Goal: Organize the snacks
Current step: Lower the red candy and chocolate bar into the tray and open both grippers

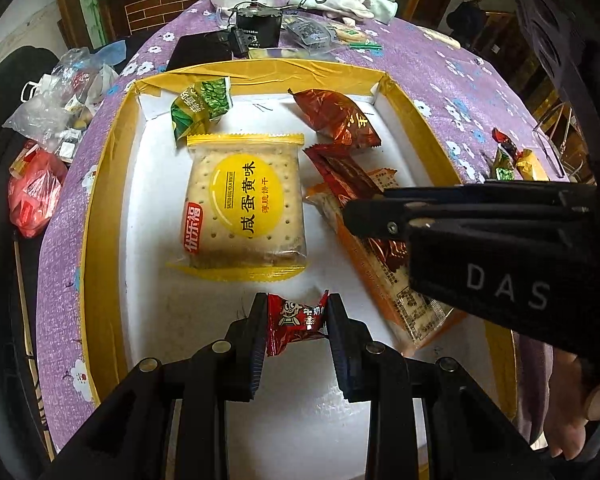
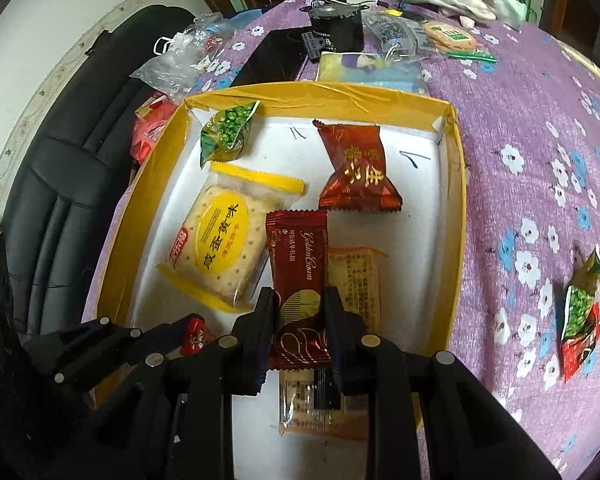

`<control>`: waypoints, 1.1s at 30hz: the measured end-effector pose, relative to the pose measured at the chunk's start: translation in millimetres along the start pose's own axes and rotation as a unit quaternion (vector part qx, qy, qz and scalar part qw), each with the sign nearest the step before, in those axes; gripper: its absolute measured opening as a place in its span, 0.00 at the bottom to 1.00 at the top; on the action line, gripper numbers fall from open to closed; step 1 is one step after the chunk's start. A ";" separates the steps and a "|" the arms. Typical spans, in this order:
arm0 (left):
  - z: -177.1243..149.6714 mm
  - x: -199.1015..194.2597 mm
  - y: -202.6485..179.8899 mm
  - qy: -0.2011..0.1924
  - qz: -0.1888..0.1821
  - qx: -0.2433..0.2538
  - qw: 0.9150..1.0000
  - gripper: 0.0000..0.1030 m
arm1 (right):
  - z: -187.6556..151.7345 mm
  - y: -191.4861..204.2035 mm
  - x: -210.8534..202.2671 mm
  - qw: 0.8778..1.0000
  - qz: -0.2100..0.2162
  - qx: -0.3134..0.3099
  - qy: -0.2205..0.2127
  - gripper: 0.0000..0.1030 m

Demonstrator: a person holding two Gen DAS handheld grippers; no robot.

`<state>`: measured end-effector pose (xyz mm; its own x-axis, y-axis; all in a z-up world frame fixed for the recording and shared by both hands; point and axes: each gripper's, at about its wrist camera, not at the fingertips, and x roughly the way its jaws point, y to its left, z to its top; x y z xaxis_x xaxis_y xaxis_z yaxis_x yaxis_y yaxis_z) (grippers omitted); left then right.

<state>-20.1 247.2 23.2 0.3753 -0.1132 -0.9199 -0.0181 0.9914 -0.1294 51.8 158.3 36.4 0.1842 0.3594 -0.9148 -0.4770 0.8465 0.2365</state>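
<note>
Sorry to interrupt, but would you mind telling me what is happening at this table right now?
A person is sorting snacks into a yellow-walled box with two handheld grippers. The left gripper is shut on a small red candy over the box's near end. The right gripper is shut on a dark red Golden Crown packet above an orange packet. A yellow cracker pack already lies inside; a few snacks wait on the purple cloth.

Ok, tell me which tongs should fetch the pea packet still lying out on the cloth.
Right tongs, after dropping the brown sachet: the pea packet lies to their right. Left tongs hold a red candy, farther away.
</note>
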 end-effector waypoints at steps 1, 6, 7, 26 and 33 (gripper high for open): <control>0.2 0.6 -0.3 0.000 0.002 0.001 1.000 0.29 | 0.8 0.3 0.1 1.000 -0.001 0.000 -0.001 0.23; 0.6 1.8 -2.8 -0.006 0.015 0.011 1.000 0.29 | 6.5 -1.9 0.7 1.000 -0.004 0.005 -0.006 0.23; 0.6 1.8 -3.0 -0.007 0.017 0.011 1.000 0.29 | 6.8 -2.6 0.6 1.000 -0.005 0.005 -0.007 0.23; -2.2 -8.0 -8.0 -0.035 0.066 0.033 0.997 0.30 | 4.1 -4.6 -13.7 1.000 0.001 0.002 -0.021 0.27; -5.4 -14.8 -10.5 -0.047 0.084 0.036 0.995 0.34 | -1.3 -7.4 -24.8 0.999 0.012 0.008 -0.028 0.28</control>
<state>-30.5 238.1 36.2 0.4585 0.0581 -0.8868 -0.0236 0.9983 0.0532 49.6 142.6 57.0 0.2219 0.4007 -0.8889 -0.4674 0.8438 0.2637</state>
